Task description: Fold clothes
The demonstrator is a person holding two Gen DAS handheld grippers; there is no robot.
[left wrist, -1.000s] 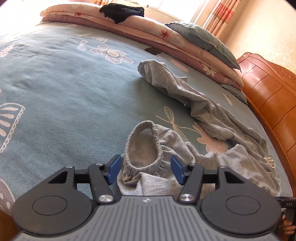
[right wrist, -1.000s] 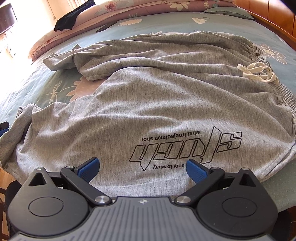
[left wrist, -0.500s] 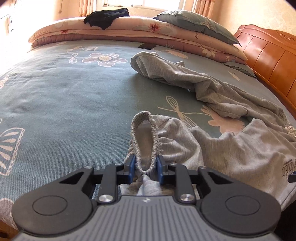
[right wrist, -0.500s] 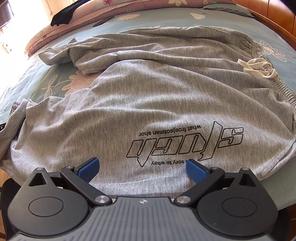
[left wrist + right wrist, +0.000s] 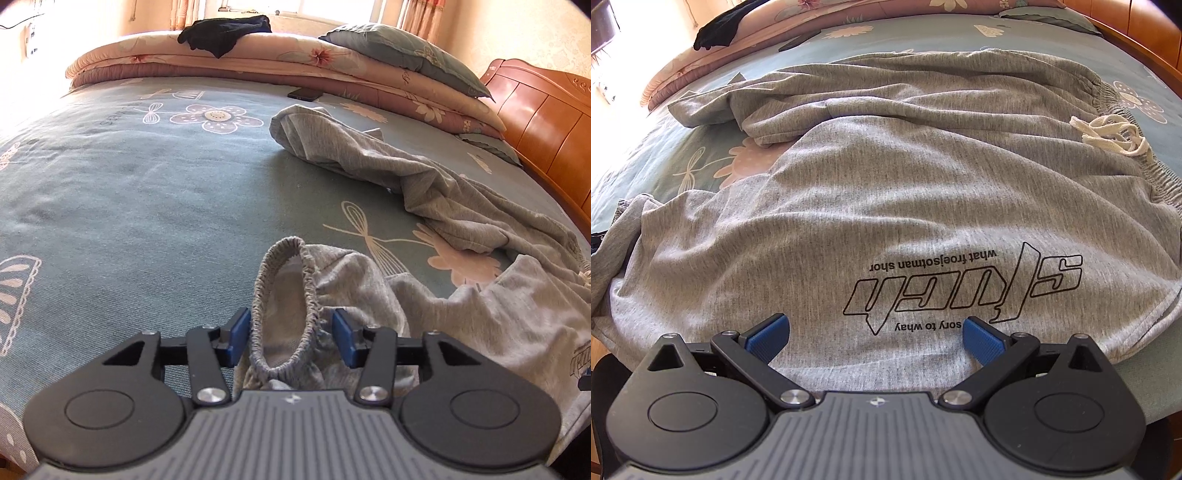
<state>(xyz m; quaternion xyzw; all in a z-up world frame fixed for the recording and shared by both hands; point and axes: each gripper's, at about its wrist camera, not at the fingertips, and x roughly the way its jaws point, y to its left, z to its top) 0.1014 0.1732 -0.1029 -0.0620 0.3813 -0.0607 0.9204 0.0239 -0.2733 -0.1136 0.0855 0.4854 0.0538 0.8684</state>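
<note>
Left wrist view: the left gripper (image 5: 291, 341) stands part open, its jaws having just been opening, with the elastic cuff (image 5: 284, 306) of the grey trousers (image 5: 443, 206) between the blue pads (image 5: 236, 334) — the left pad just beside the cuff, the right one a little apart from it, so the grip looks let go. In the right wrist view the right gripper (image 5: 873, 338) hangs with its jaws spread wide over the printed thigh panel (image 5: 964, 280), holding nothing.

Outward from there, the trousers lie crumpled across the teal bedsheet (image 5: 110, 206): one leg runs away toward the folded quilts (image 5: 332, 70), the waistband with its white drawstring (image 5: 1108, 134) sits toward the wooden bed frame (image 5: 546, 122). No crease or neat fold shows — I judge the folding barely begun, with straightening the legs, laying one on the other and folding all left to do.

Count: one pair of trousers, two cuffed legs, one drawstring, two grippers, one dark garment (image 5: 225, 31) on the quilts, one phone (image 5: 304, 94).
</note>
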